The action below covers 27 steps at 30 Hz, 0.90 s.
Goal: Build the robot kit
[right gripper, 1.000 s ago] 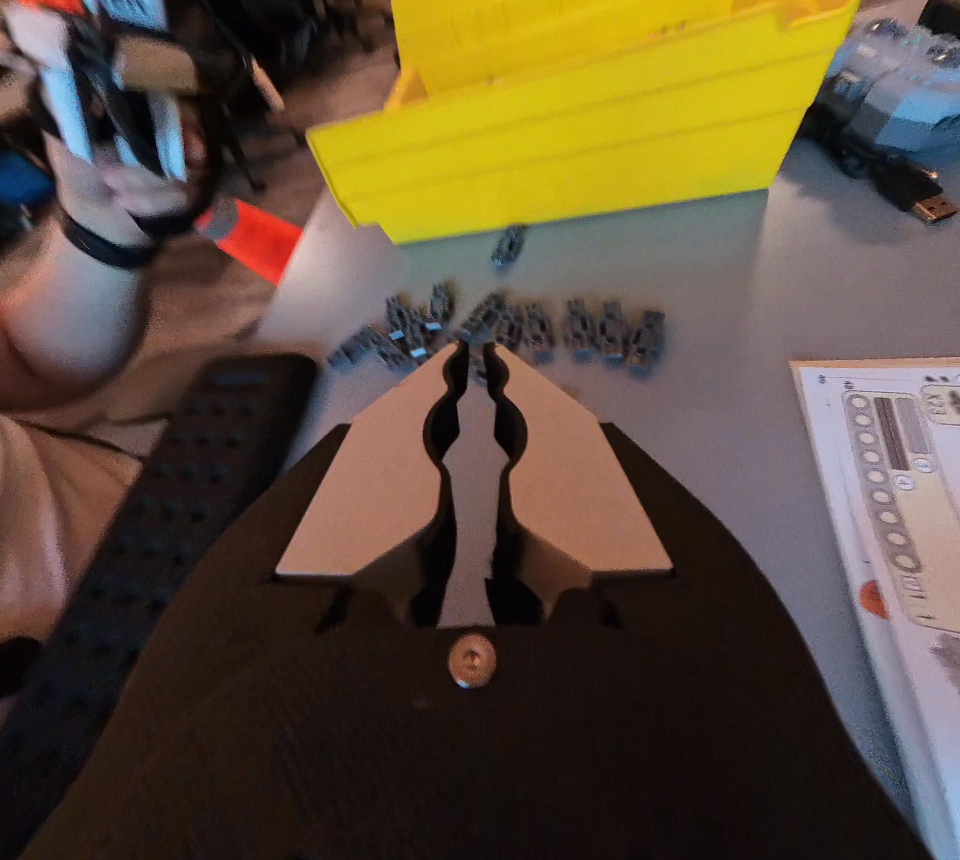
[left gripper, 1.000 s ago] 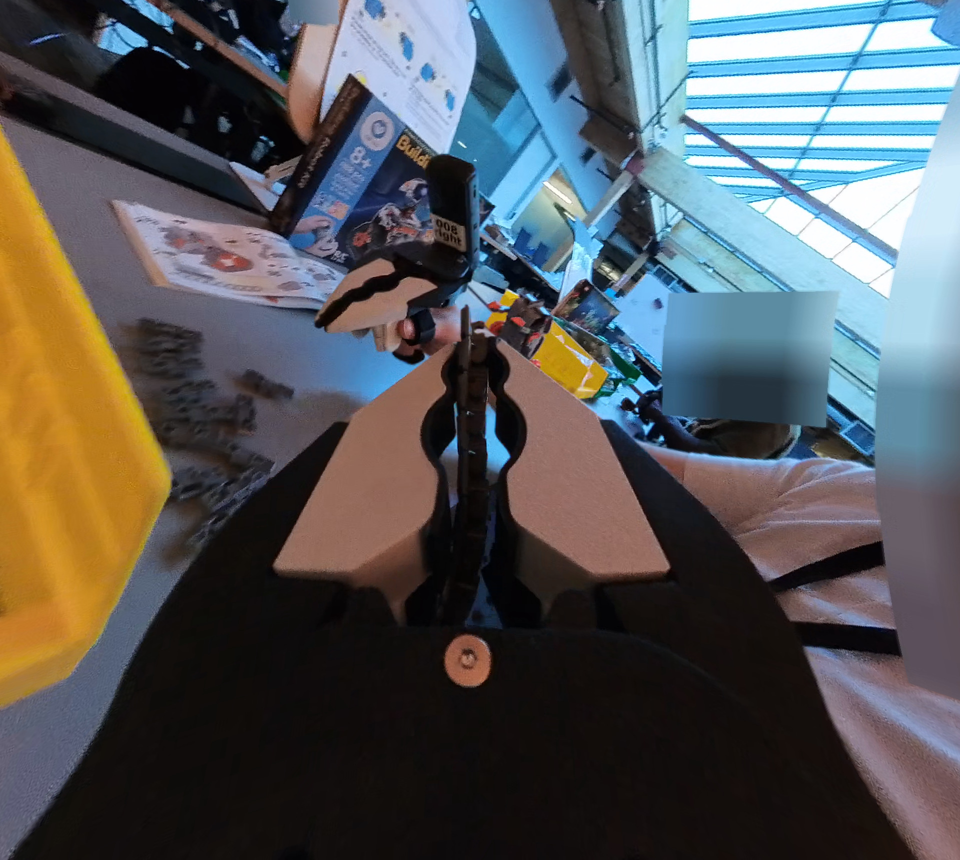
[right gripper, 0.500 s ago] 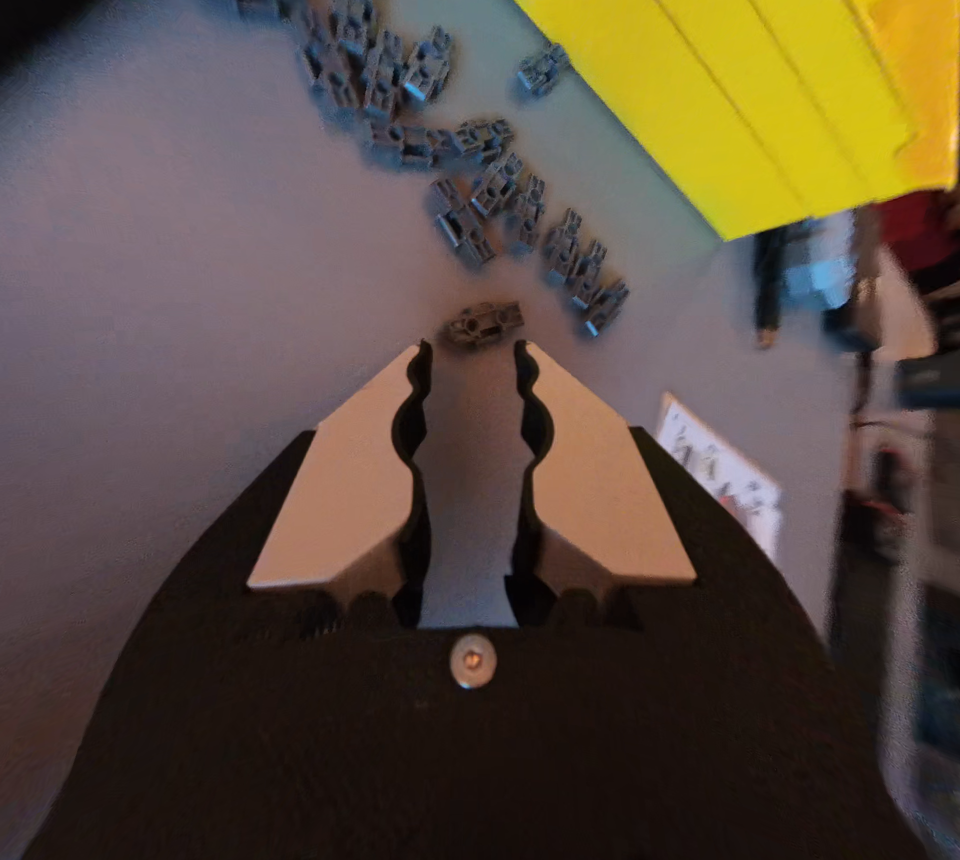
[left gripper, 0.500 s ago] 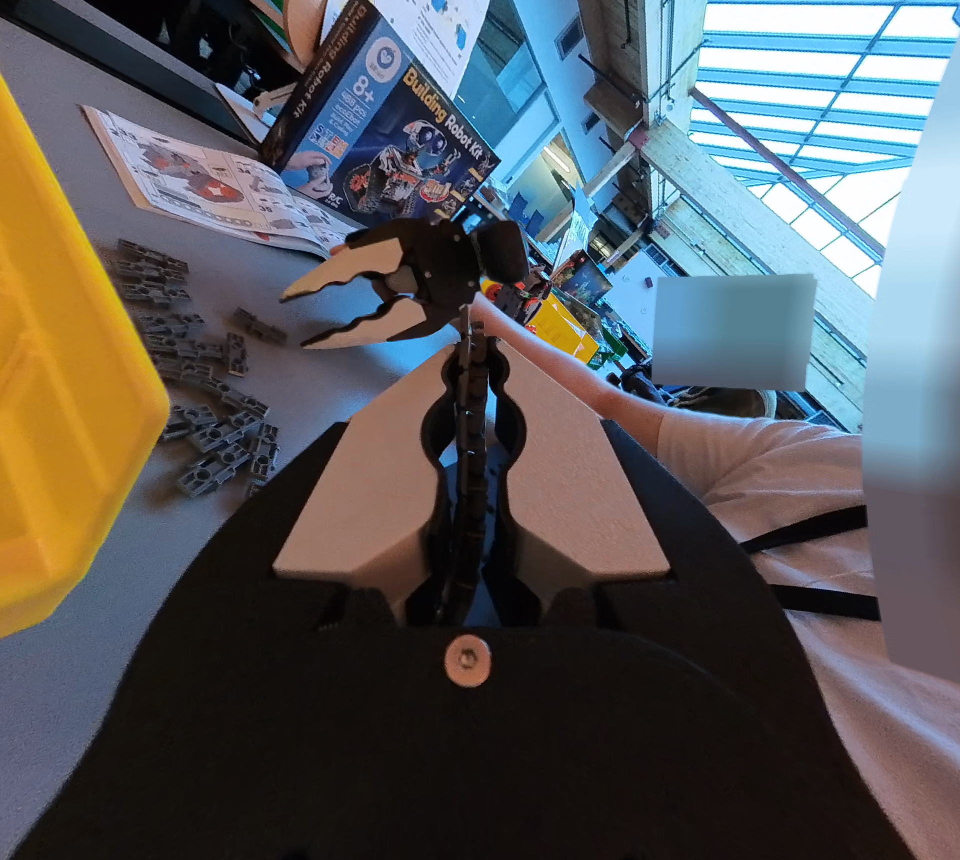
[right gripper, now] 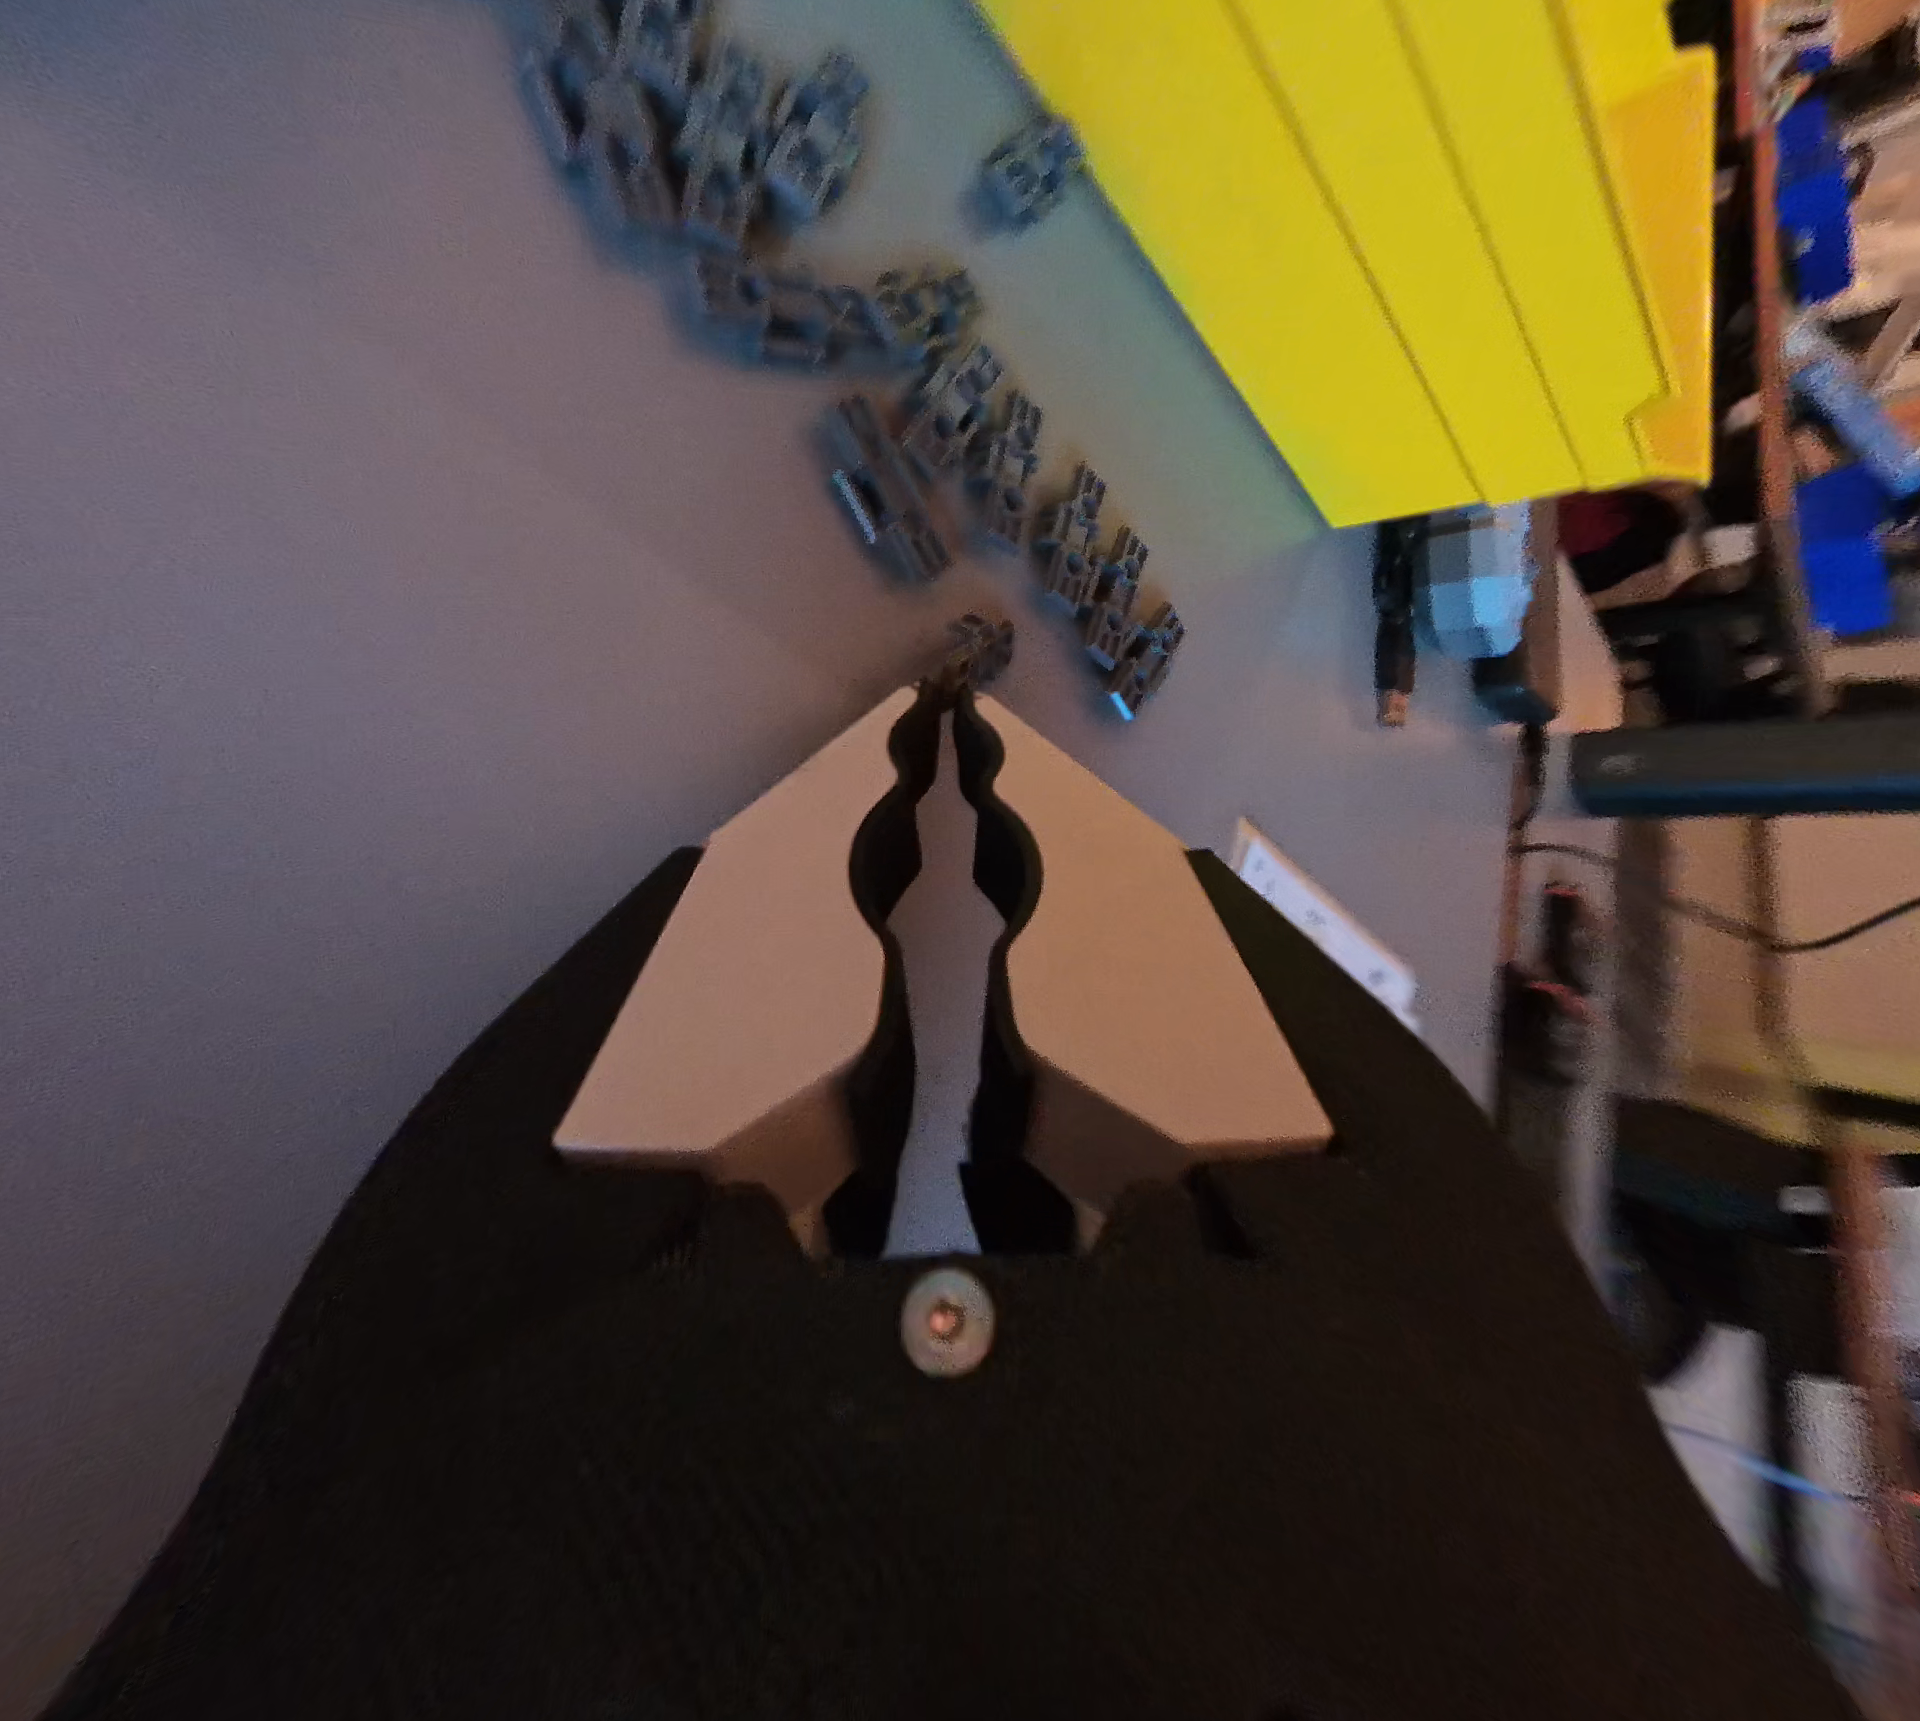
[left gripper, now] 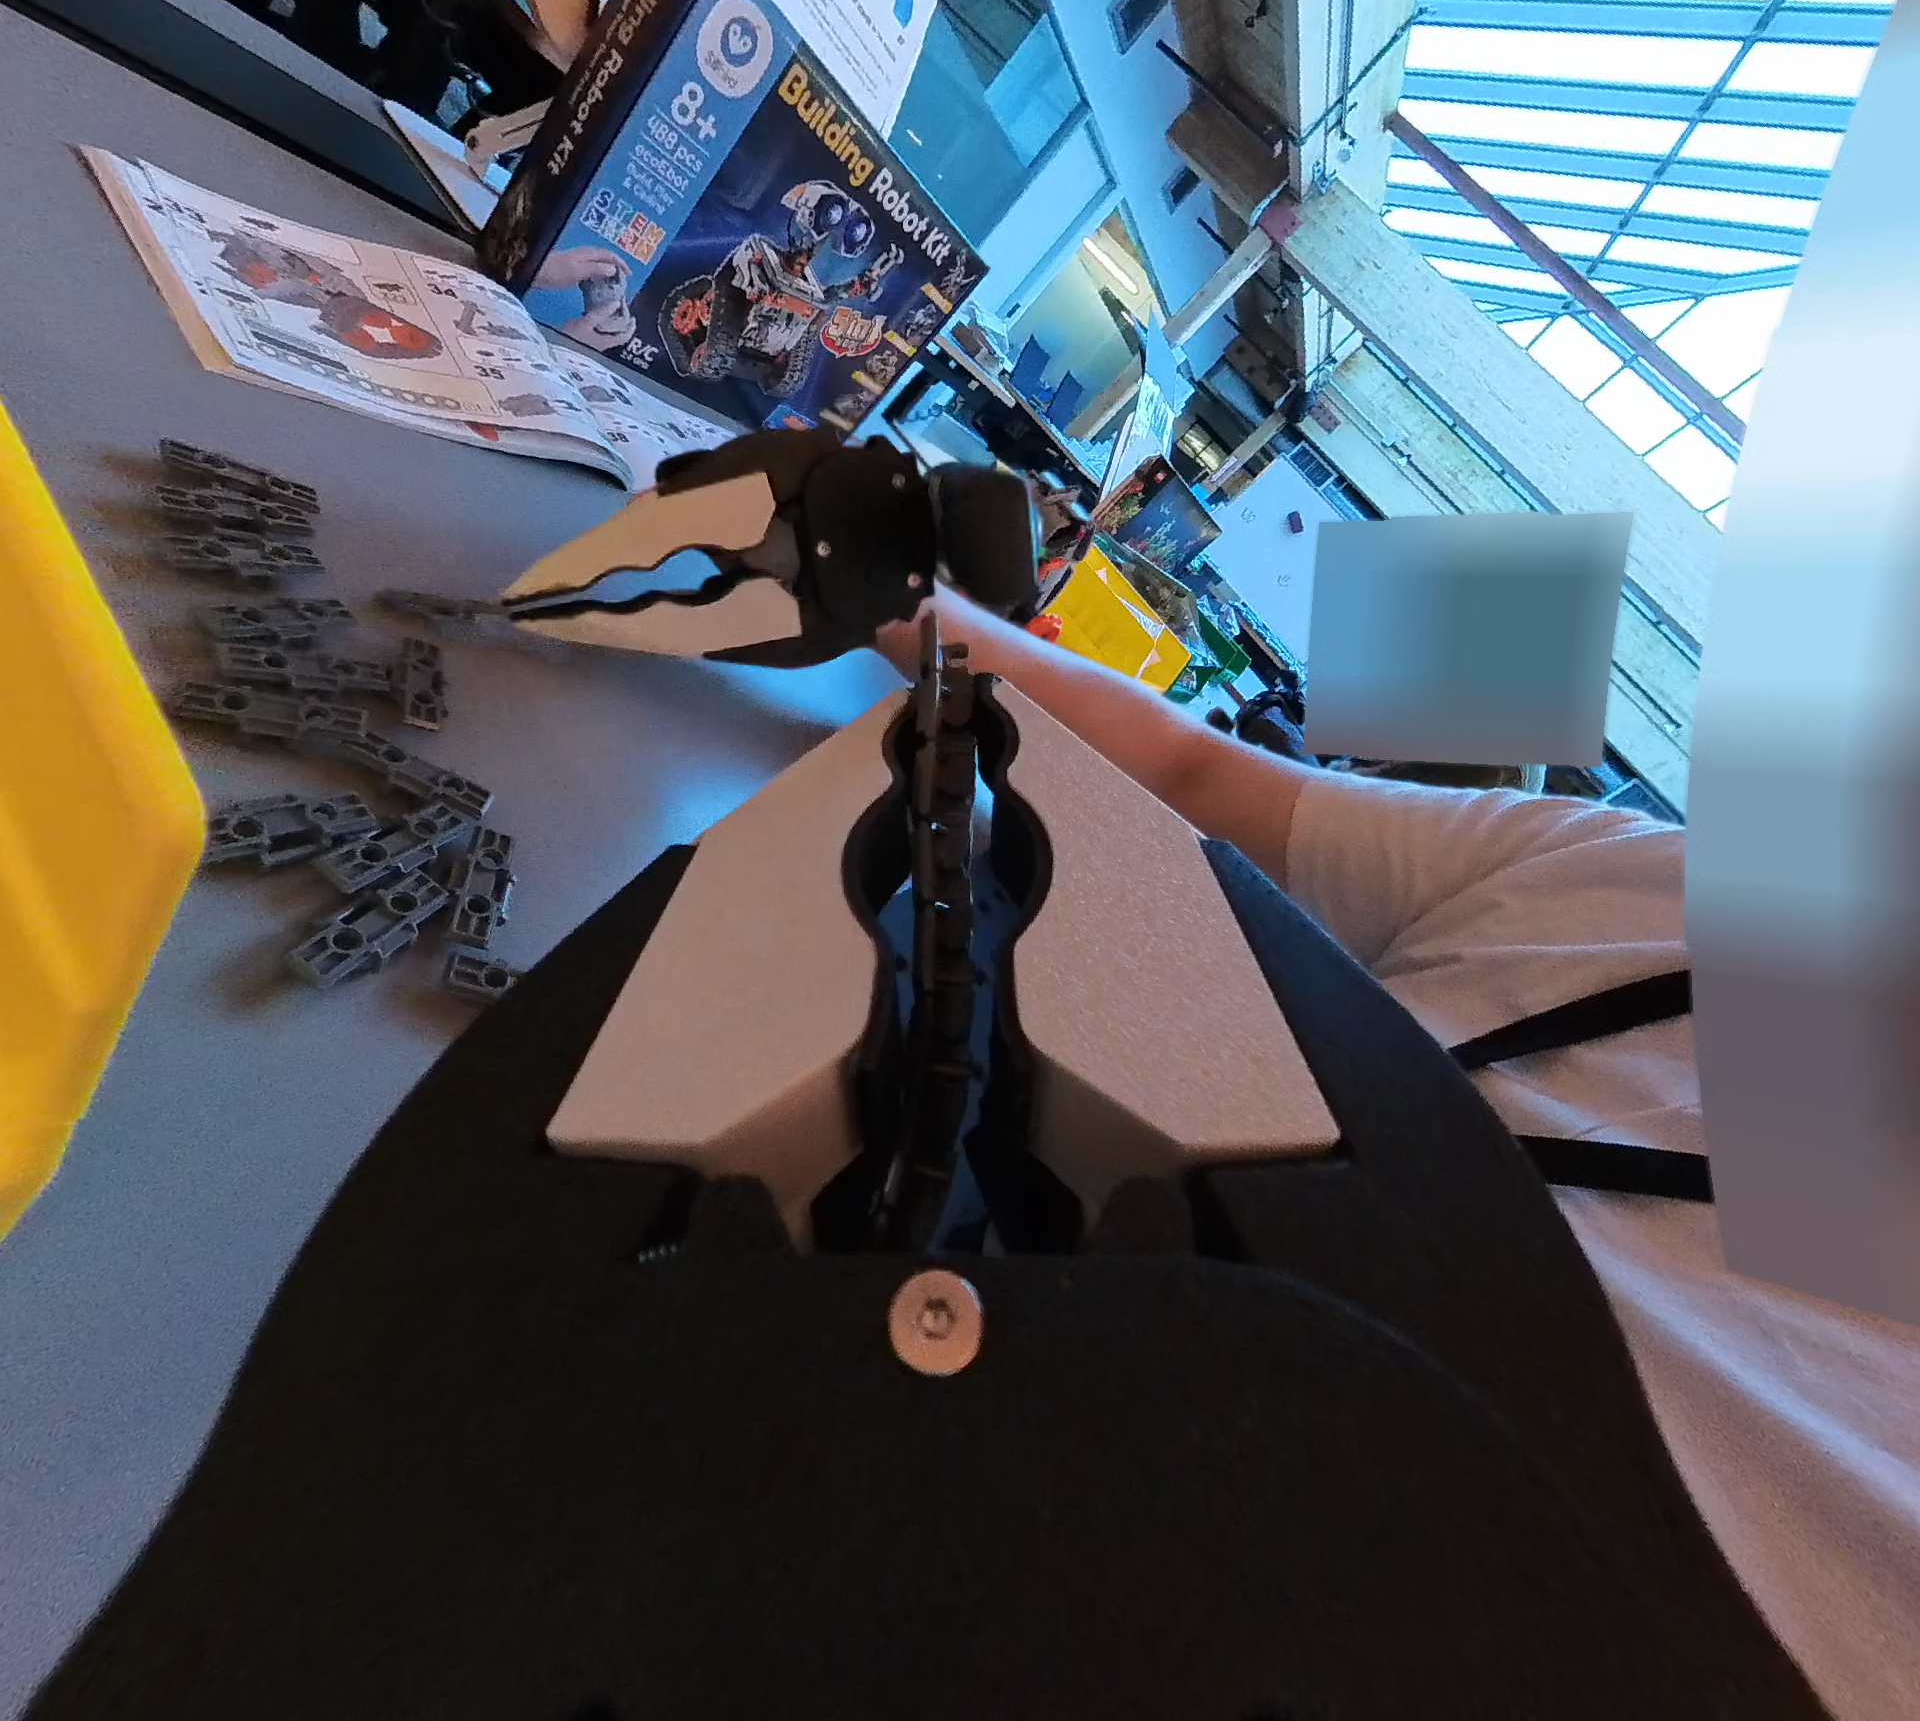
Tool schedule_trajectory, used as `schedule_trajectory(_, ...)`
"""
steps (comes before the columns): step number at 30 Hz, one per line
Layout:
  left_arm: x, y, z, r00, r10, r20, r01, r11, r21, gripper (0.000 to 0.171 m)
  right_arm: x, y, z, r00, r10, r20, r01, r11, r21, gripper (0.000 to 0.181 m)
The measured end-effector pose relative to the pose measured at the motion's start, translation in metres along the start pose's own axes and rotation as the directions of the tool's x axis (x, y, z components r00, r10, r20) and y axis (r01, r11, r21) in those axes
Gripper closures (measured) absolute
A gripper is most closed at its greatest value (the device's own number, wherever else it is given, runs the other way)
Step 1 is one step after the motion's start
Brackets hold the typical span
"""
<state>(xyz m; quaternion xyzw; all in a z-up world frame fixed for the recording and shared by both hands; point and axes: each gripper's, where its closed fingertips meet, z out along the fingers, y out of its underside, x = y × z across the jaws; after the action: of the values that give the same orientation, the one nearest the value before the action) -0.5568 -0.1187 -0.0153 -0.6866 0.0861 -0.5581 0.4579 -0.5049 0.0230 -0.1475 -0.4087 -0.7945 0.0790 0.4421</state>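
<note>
My left gripper (left gripper: pixel 945 695) is shut on a dark chain of linked track pieces (left gripper: pixel 940 861) that runs back between its fingers. It is held up above the grey table (left gripper: pixel 582 736). My right gripper (right gripper: pixel 948 697) is shut on a small grey track link (right gripper: pixel 977 645), pinched at the fingertips just above the table. The left wrist view shows that gripper (left gripper: pixel 511 609) with the link (left gripper: pixel 431 604) sticking out of its tips. Several loose grey links (left gripper: pixel 353 830) lie on the table beside it; they also show in the right wrist view (right gripper: pixel 790 248).
A yellow bin (right gripper: pixel 1351 113) stands beside the links and shows at the left edge of the left wrist view (left gripper: pixel 73 840). An open instruction booklet (left gripper: pixel 353 321) and a dark blue kit box (left gripper: pixel 727 196) lie farther along the table. A person's arm (left gripper: pixel 1143 736) reaches in from the right. The grippers' ends are close to 20 centimeters from one another.
My right gripper came down to the table, opened over a single grey link and shut on it. My left gripper stayed shut on the chain.
</note>
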Motion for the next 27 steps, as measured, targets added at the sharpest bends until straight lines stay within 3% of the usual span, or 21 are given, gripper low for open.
schedule_trajectory(3,0.003,0.000,0.000,1.000,-0.002,0.001,0.002,1.000,-0.003,0.166,0.007,-0.005,-0.015,0.943,0.331,0.035,-0.333,0.938,0.093,0.181)
schedule_trajectory(7,0.011,-0.002,0.003,1.000,-0.030,-0.009,0.030,1.000,0.003,0.166,0.004,0.011,-0.040,0.658,0.737,0.151,-0.752,0.651,0.103,0.181)
schedule_trajectory(15,0.034,0.002,0.006,1.000,-0.023,0.007,0.023,1.000,0.006,0.166,-0.026,0.031,-0.051,0.238,0.929,0.284,-0.962,0.266,-0.063,0.181)
schedule_trajectory(21,0.045,0.006,0.006,1.000,-0.015,0.016,0.015,1.000,0.015,0.166,-0.039,0.027,-0.050,0.151,0.931,0.331,-0.966,0.211,-0.153,0.181)
schedule_trajectory(27,0.051,0.008,0.003,1.000,-0.023,0.005,0.023,0.999,0.025,0.166,-0.053,0.028,-0.055,0.151,0.930,0.337,-0.952,0.228,-0.205,0.181)
